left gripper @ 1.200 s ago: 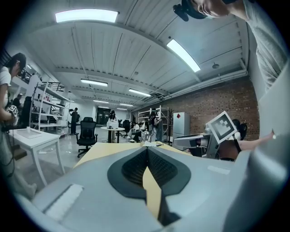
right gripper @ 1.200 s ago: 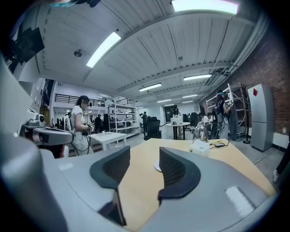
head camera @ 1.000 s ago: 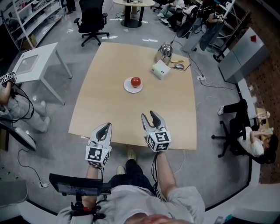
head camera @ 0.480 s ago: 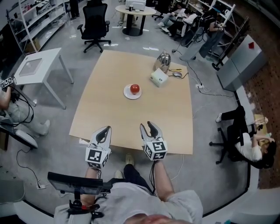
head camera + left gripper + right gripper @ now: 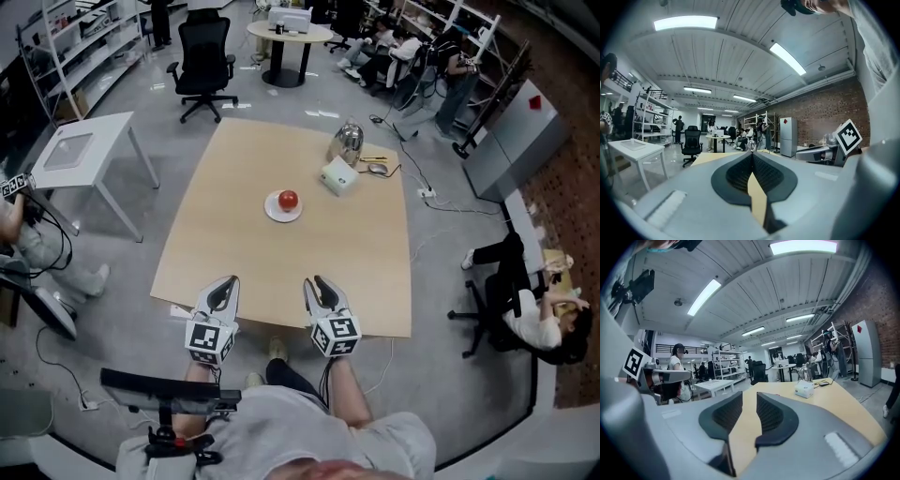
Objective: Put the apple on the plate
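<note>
The apple (image 5: 288, 199) sits on the plate (image 5: 273, 212), up-frame and well apart from both grippers; the right gripper (image 5: 320, 287) is slightly nearer. On the left gripper (image 5: 223, 290) the jaws are closed. The right jaws have just been closing and stand narrowly apart, empty.

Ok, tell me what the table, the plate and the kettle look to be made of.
The table looks like pale wood or laminate with a matt finish: even tan, no glare. The plate is white, ceramic or plastic; it is too small to tell. The kettle seems to be polished metal: bright, mirror-like glints.
</note>
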Tool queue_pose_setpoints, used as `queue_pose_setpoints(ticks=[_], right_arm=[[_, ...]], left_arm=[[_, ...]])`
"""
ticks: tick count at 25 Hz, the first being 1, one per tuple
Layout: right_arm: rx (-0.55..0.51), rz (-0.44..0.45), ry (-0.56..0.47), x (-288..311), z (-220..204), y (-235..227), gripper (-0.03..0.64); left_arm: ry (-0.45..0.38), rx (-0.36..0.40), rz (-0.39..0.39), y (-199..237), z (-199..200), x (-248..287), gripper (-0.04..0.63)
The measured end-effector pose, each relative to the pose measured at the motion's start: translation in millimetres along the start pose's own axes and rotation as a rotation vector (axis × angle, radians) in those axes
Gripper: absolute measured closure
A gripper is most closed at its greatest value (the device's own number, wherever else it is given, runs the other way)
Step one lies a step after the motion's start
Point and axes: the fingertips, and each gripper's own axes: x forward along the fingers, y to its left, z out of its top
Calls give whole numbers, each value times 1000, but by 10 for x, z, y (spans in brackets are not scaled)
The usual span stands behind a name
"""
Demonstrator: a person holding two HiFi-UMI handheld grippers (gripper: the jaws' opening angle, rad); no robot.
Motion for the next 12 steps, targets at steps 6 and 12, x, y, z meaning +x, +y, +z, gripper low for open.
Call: queue_pose_setpoints(ticks=[6, 12], right_arm=[[21, 14, 2, -58, -75, 36, 543], [26, 28, 0, -57, -39, 124, 554]], left_arm=[[7, -6, 26, 35, -57, -29, 577], [7, 0, 48, 202, 2, -63, 577]])
